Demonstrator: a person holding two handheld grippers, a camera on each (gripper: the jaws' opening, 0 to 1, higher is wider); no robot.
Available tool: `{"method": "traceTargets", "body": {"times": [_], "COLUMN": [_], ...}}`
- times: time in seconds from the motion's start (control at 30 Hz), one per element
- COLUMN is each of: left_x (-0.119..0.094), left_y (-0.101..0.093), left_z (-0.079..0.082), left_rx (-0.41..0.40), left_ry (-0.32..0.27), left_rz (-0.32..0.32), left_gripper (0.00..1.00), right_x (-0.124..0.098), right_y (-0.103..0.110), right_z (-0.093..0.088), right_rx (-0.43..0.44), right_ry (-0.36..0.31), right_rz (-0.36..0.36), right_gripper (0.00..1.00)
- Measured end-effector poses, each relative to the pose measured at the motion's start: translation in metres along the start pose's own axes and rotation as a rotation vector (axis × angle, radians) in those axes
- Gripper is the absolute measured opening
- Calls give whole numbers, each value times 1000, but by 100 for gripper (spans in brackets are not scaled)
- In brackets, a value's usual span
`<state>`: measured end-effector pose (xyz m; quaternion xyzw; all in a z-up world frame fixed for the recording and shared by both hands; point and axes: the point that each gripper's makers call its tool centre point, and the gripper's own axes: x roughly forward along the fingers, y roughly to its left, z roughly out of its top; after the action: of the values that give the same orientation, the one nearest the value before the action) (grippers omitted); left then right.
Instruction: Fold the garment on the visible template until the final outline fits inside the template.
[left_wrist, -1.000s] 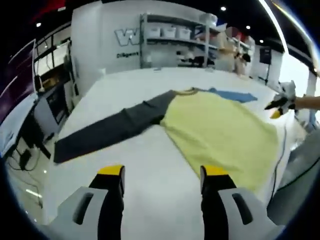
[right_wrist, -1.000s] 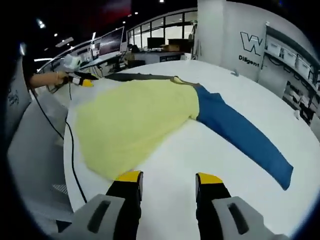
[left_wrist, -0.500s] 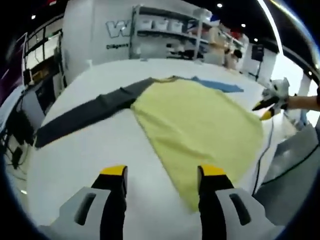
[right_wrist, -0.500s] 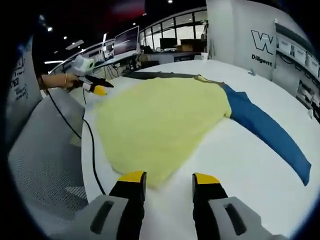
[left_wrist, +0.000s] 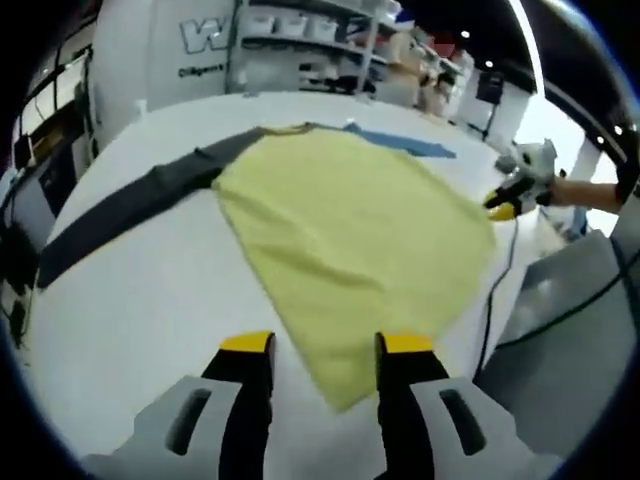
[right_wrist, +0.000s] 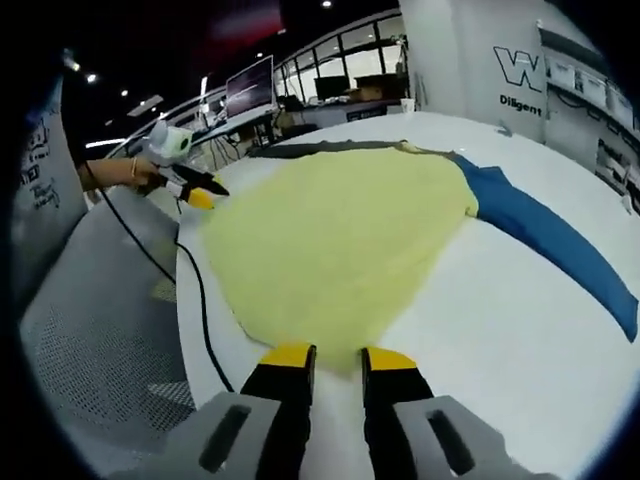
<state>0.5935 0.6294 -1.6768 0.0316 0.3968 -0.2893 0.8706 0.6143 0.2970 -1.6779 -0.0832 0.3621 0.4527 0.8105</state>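
Observation:
A long-sleeved garment lies flat on the white table (left_wrist: 140, 320), with a yellow body (left_wrist: 350, 220), a dark grey sleeve (left_wrist: 120, 215) and a blue sleeve (left_wrist: 400, 143). My left gripper (left_wrist: 326, 345) hovers open over one bottom corner of the yellow hem, which reaches in between its jaws. In the right gripper view the yellow body (right_wrist: 340, 230) spreads ahead, the blue sleeve (right_wrist: 560, 245) runs off to the right, and the grey sleeve (right_wrist: 300, 148) lies far behind. My right gripper (right_wrist: 338, 357) stands at the other hem corner with a narrow gap between its jaws.
A black cable (right_wrist: 195, 300) hangs over the table's edge toward a grey perforated surface (right_wrist: 100, 340). Shelves with boxes (left_wrist: 300, 40) stand behind the table, and desks with monitors (right_wrist: 250, 85) lie beyond. Each gripper shows in the other's view, held by a hand.
Both grippers have moved in toward the yellow hem's corners. The gaps between both pairs of jaws have narrowed, the right one more. The garment has not moved.

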Motion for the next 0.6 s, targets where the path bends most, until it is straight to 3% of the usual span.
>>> {"method": "traceTargets", "body": {"times": [0.07,0.27,0.47,0.6], "left_x": [1,-2,-12,-26], "left_y": [-2,-5,-4,-8], "left_z": [6,5,19,38], "left_rx": [-44,-39,-75,-94], "left_ry": [-15,12,-42,-93], "left_rz": [1,5,-6,-14], "left_gripper": [19,0,0,0], "right_x": [1,-5,-20,-28], "right_y": [-1,-1,5,14], "right_z": [-1,12,44,53], "right_rx": [85,120,196,212], "right_ry": [-22,-53,-153,-164], "right_rz": [11,21,66,92], "right_gripper": [5,0,0,0]}}
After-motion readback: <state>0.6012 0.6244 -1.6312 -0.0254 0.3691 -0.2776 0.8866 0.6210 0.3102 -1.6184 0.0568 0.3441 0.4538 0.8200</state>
